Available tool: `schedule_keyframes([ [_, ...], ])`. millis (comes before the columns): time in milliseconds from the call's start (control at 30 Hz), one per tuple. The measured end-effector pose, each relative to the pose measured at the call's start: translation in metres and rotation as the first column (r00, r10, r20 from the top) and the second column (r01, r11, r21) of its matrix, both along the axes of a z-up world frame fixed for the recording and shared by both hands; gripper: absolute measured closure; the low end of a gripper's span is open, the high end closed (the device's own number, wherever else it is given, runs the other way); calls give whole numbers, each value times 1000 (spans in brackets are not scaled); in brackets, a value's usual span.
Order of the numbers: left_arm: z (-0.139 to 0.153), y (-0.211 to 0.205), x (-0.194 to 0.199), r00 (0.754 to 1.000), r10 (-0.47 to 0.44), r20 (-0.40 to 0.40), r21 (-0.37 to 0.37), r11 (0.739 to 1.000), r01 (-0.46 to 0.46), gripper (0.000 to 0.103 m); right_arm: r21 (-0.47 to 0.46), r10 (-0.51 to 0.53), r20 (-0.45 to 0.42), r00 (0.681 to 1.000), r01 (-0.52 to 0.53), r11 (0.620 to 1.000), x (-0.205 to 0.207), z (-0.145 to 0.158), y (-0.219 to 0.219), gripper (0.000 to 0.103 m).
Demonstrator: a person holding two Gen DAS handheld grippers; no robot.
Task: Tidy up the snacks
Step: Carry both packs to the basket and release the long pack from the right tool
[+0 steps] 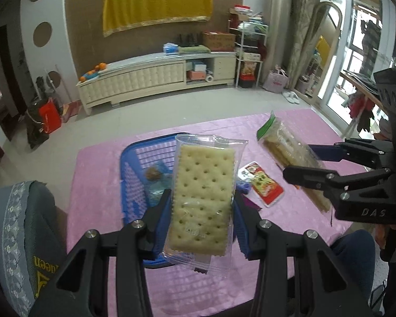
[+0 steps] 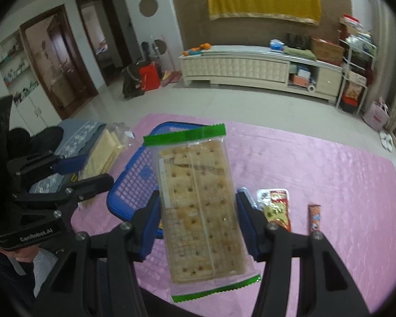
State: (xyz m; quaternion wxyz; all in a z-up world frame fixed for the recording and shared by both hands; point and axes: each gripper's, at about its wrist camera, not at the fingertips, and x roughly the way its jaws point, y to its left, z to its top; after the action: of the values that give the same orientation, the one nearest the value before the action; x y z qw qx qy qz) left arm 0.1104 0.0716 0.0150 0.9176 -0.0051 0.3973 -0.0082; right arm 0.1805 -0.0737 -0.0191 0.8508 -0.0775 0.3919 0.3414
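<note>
Both grippers pinch cracker packs lengthwise above the pink-clothed counter (image 1: 97,185). The left gripper (image 1: 202,206) has its jaws pressed on a clear-wrapped pale cracker pack (image 1: 202,198), long axis pointing away over the blue plastic basket (image 1: 134,158). The right gripper (image 2: 198,219) clamps a green-edged cracker pack (image 2: 198,206) likewise. Only the right view shows an orange snack stick (image 2: 314,218).

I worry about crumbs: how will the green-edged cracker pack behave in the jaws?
The green-edged cracker pack probably stays stiff, held flat without sagging in the right gripper. Its crackers look thin, so likely brittle under squeezing. The glossy film may slip.
</note>
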Motion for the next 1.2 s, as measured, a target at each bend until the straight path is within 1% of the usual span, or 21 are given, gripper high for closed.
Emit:
schedule_keyframes([
  [100, -3, 17, -6, 1000, 26, 4, -7, 1000, -26, 62, -23, 39, 1, 999, -39, 999, -2, -3, 21, 43],
  [267, -12, 44, -12, 998, 66, 1, -29, 997, -66, 62, -30, 70, -32, 997, -71, 997, 2, -11, 51, 43],
  [367, -21, 59, -13, 996, 86, -6, -39, 995, -87, 62, -57, 86, -32, 996, -88, 995, 0, -18, 72, 43],
  [667, -52, 98, -4, 991, 127, -40, -78, 988, -130, 62, -125, 83, -75, 994, -92, 988, 13, -53, 109, 43],
  [900, -67, 110, 0, 988, 140, -59, -109, 983, -146, 62, -185, 53, -99, 994, -70, 980, 24, -75, 129, 43],
  [1067, -69, 112, 1, 988, 142, -67, -115, 982, -149, 62, -230, 28, -69, 997, -44, 972, 26, -78, 134, 43],
  [1200, -66, 109, -1, 988, 141, -67, -117, 982, -149, 62, -233, 27, -61, 998, -40, 972, 26, -77, 136, 43],
])
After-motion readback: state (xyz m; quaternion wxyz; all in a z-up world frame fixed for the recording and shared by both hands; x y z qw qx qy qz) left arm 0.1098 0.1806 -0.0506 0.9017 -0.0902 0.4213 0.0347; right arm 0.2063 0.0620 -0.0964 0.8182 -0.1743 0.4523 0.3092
